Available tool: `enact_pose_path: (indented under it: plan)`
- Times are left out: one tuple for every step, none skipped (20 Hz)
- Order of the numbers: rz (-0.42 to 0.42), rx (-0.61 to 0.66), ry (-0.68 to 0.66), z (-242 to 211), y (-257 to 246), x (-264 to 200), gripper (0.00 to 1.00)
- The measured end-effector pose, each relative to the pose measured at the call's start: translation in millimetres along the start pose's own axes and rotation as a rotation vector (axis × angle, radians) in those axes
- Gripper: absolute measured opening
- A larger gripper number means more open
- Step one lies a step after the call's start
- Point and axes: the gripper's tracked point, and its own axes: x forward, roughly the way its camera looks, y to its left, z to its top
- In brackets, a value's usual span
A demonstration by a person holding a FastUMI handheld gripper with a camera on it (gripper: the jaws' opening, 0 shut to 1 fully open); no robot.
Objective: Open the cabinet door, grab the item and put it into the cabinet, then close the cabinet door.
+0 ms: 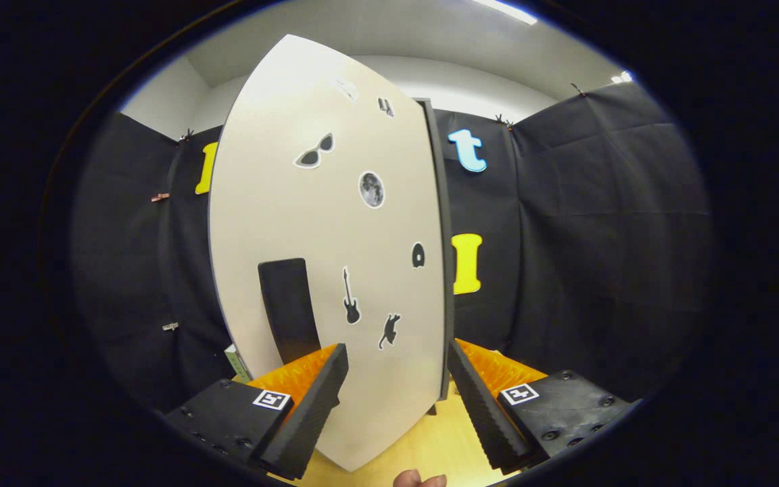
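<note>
Straight ahead of the claw [396,399] stands the cabinet door [322,223], a big pale panel with a dark edge along its right side, seen at an angle so that it rises high above the fingers and reaches down between them. Black cloth walls close off the booth behind it on both sides. Below the door lies the light wooden table [430,450], a strip of it showing between the fingers. Low on the panel sits a dark, upright rectangular handle [289,310], just above and beyond the left finger [308,412]. Small stickers dot the door: sunglasses [315,152], a moon [371,189], a guitar [351,295] and a cat [389,330] among them. The claw is spread wide with nothing clamped; the door's lower part fills the gap, its right edge near the right finger [481,406]. Whether either finger touches the panel cannot be told. A small greenish item [237,362] peeks out at the door's lower left edge, behind the panel. A fingertip [420,479] of the person shows at the very bottom.
</note>
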Motion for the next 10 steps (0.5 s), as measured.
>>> enact_pose_path:
  plan:
    - [0.019, -0.004, 0.012, -2.9, 11.7, 6.5, 0.97]
    - [0.038, -0.009, 0.017, -4.7, 22.2, 10.9, 0.97]
    - [0.052, -0.014, 0.019, -6.9, 30.2, 12.1, 0.97]
    - [0.063, -0.019, 0.020, -9.2, 37.0, 12.8, 0.97]
    - [0.072, -0.021, 0.023, -12.4, 41.5, 13.9, 0.97]
    - [0.077, -0.023, 0.029, -15.8, 44.2, 13.9, 0.97]
    - [0.081, -0.023, 0.036, -18.7, 45.2, 14.7, 0.97]
    - [0.083, -0.020, 0.042, -21.0, 45.6, 15.7, 0.97]
    - [0.083, -0.018, 0.047, -22.3, 46.1, 15.4, 0.97]
    - [0.079, -0.018, 0.050, -22.5, 44.6, 14.1, 0.97]
